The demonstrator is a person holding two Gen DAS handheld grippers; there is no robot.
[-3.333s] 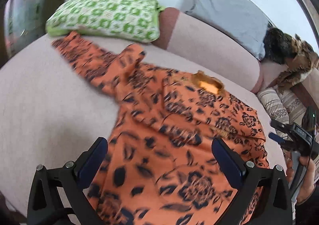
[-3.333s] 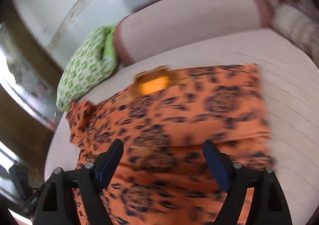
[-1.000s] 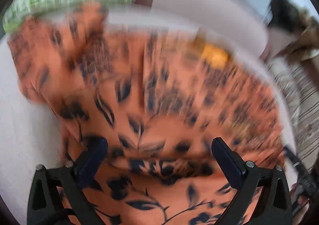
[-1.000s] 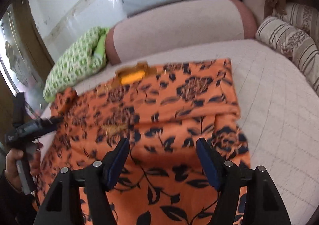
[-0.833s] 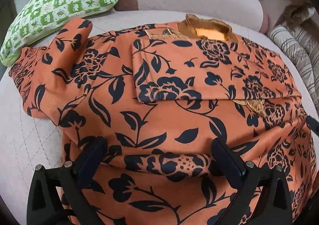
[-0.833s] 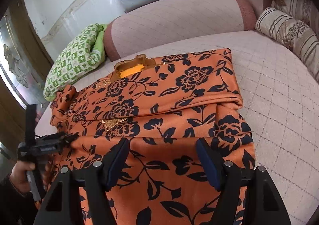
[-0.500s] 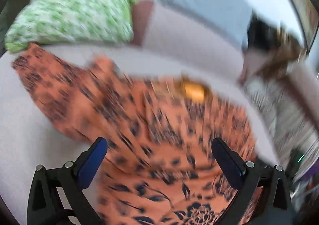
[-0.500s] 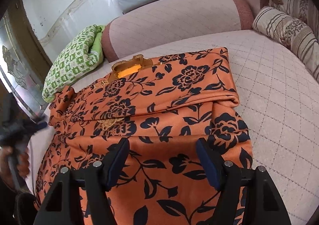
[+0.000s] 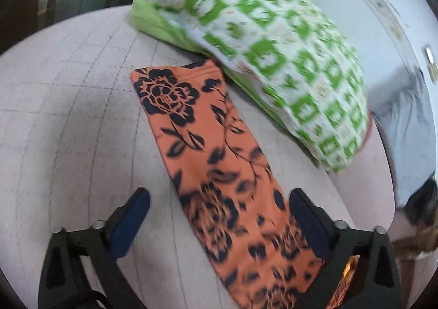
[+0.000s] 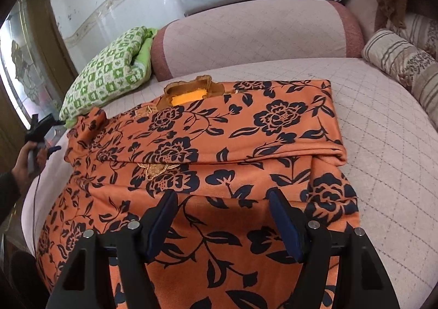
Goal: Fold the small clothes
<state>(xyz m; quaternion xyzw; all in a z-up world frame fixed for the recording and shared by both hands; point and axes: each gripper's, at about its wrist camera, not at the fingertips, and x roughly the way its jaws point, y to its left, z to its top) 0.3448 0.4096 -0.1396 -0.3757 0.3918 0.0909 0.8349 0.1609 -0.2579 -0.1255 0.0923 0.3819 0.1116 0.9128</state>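
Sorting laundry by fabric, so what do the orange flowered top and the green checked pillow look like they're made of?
Orange flowered top: looks like a soft, matte knit, maybe fleece-like; it drapes in rounded folds. Green checked pillow: likely printed woven cotton, matte, plumply stuffed. Neither is certain.

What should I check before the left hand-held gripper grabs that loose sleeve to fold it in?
1. Left sleeve lying flat and outstretched on the bed: ok.
2. Sleeve cuff clear of the green checked pillow: not ok, the pillow's edge overlaps one cuff corner.
3. Left hand-held gripper ready: ok, jaws closing, sleeve below them, pads not pressing it.
4. Right sleeve already folded across the orange floral garment: ok.
5. Right hand-held gripper empty: ok, open above the garment.
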